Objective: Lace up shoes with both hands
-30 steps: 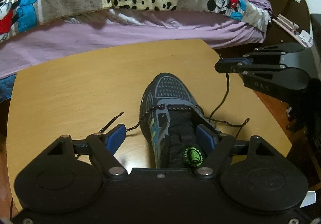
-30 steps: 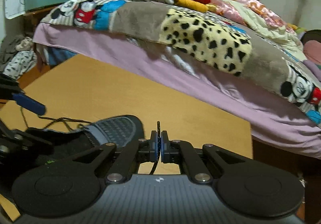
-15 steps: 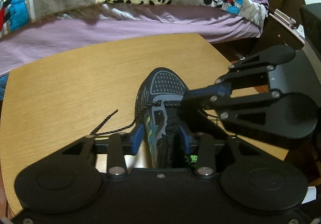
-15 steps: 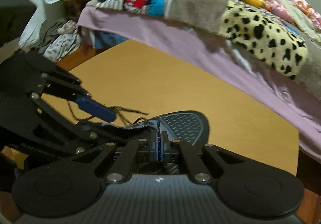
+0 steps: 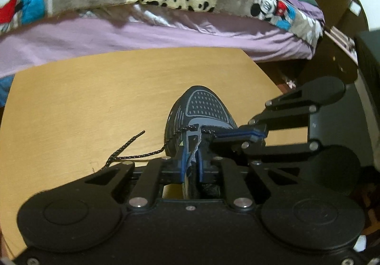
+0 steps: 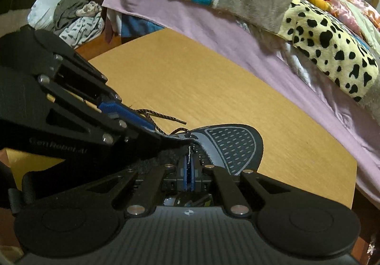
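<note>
In the left wrist view, a dark grey mesh running shoe [image 5: 201, 120] is seen standing on a round light wooden table [image 5: 95, 99], toe pointing away toward a bed with a lilac sheet [image 5: 142, 34]. The left gripper [image 5: 191, 166] has just been closing, and its blue pads are now pressed on the left edge of the shoe's upper beside the tongue, so the shoe is pinned in place. A black speckled shoelace [image 5: 133, 144] is threaded through the foremost eyelets, and its left end lies loose on the table. The right gripper [image 5: 213, 139] is seen reaching in from the right, its tip over the lacing area.

In the right wrist view, the right gripper [image 6: 188, 171] is seen with jaws closed on the other end of the black speckled shoelace [image 6: 189, 158], which stands up between the pads just behind the shoe's toe [image 6: 232, 144]. The left gripper's blue finger [image 6: 125, 114] is seen at the shoe's left flap.

The step in hand is judged to be threading: the shoe is steadied while the held lace end is aimed at an eyelet. Next, the tip would need to be lined up with the next free eyelet and pushed through, then regripped on the far side.
</note>
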The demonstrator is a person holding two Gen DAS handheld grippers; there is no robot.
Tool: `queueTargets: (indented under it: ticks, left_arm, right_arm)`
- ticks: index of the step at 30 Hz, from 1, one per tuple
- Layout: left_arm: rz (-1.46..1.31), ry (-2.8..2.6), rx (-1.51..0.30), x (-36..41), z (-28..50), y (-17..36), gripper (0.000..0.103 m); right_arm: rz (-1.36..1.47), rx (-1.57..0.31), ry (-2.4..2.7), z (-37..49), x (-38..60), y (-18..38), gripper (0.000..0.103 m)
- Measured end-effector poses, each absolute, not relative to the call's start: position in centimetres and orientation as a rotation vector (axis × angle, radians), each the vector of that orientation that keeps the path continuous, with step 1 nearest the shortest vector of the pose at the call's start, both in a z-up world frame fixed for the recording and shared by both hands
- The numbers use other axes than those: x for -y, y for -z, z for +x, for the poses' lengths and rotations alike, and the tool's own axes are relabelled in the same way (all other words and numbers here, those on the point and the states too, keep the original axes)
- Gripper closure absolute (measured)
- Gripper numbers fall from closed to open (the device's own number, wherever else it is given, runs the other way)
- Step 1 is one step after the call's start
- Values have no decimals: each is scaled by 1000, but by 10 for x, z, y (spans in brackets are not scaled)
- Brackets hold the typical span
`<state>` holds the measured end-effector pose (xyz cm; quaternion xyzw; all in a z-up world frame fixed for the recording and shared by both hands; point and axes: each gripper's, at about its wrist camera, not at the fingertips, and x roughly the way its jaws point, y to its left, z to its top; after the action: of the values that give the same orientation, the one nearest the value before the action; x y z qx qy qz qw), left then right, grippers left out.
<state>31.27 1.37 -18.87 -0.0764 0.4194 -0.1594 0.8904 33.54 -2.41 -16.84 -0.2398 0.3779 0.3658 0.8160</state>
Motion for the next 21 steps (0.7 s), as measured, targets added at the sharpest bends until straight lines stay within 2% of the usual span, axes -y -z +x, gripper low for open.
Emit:
queueTargets:
  ticks: [8, 13, 14, 16, 21]
  left_arm:
    - [-189, 328, -875, -17, 314, 189, 94]
    - [-185, 330, -876, -17, 315, 189, 94]
    - [-184, 330, -877, -16, 315, 189, 94]
    - [-182, 332, -878, -17, 315, 189, 94]
    - [-176, 333, -877, -17, 315, 189, 94]
  right_arm:
    - [-577, -796, -780, 333, 16, 174, 97]
    - [-511, -816, -793, 338, 24, 169, 97]
    - [-495, -824, -795, 339, 26, 167, 96]
    - [-484, -831, -798, 340, 29, 164, 87]
    - [-509, -833, -802, 336, 28, 163, 86]
